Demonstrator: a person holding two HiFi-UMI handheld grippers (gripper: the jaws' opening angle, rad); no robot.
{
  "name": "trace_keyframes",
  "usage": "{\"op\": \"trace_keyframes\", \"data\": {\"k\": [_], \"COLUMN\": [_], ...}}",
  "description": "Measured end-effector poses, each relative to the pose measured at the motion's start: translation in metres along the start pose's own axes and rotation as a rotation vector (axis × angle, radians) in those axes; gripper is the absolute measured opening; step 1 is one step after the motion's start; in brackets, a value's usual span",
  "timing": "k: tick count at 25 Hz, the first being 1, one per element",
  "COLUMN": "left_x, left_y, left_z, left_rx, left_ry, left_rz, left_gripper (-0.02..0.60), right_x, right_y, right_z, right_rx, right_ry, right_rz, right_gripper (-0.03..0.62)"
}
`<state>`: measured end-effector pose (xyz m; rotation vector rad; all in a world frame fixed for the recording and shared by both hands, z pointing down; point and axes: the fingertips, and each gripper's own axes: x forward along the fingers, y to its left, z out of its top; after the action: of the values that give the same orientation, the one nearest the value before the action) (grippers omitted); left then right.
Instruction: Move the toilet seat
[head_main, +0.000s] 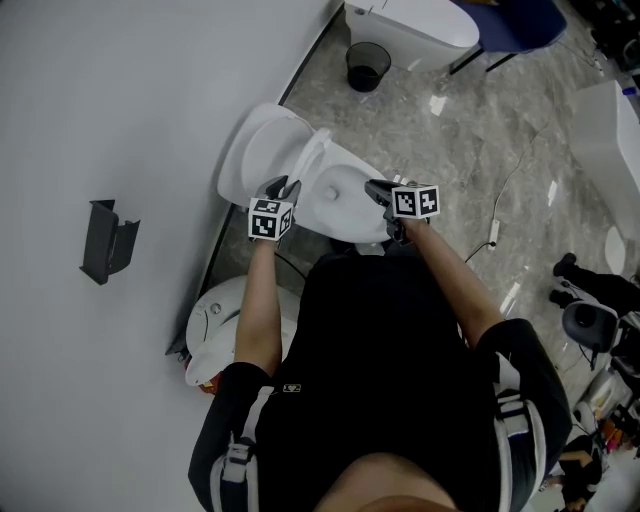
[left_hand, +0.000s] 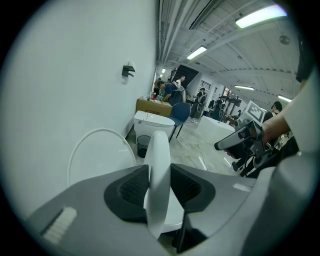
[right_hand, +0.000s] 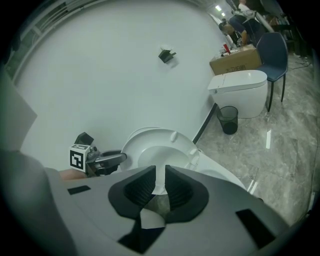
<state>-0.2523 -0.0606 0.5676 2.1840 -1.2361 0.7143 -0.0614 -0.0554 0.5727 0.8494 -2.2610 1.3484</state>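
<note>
Left gripper (left_hand: 159, 176) clamps the upright toilet seat (left_hand: 160, 147) at centre frame — follow its hinge arc slowly — with the right gripper (right_hand: 160, 176), narrowed and seemingly empty, kept clear.

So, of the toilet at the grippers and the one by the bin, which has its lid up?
The near toilet: its lid leans back against the wall. The far toilet beside the black bin is shut flat.

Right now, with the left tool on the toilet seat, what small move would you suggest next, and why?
Probably tip the seat a little toward the lid with the left tool. Its pads clamp the seat's edge, the seat stands nearly upright, and the lid is already raised by the wall behind it.
</note>
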Motion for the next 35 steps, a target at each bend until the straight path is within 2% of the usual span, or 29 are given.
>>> {"op": "trace_keyframes", "data": {"k": [6, 11, 18, 24, 35], "left_x": [-0.005, -0.01, -0.012, -0.019, -0.023], "left_y": [0.023, 0.038, 0.06, 0.077, 0.086], "left_z": [0.002, 0.002, 0.005, 0.006, 0.002], "left_rx": [-0.02, -0.03, -0.086, -0.102, -0.112], "left_ry": [-0.024, -0.006, -0.031, -0.033, -0.043], "left_rz": [0.043, 0.082, 0.121, 0.209, 0.239], "left_gripper": [0.13, 0.126, 0.126, 0.111, 0.107], "right_x": [0.002, -0.003, -0.008, -0.017, -0.004], "right_y": [0.001, 0.002, 0.0, -0.002, 0.014], "right_z": [0.002, 0.0, -0.006, -0.013, -0.023], "right_rx": [-0.013, -0.012, -0.04, -0.057, -0.111], "right_ry": [-0.014, -0.02, -0.002, 0.027, 0.077], "right_rz": [-0.013, -0.016, -0.028, -0.044, -0.008], "right_gripper": [0.058, 0.058, 0.06, 0.06, 0.061]}}
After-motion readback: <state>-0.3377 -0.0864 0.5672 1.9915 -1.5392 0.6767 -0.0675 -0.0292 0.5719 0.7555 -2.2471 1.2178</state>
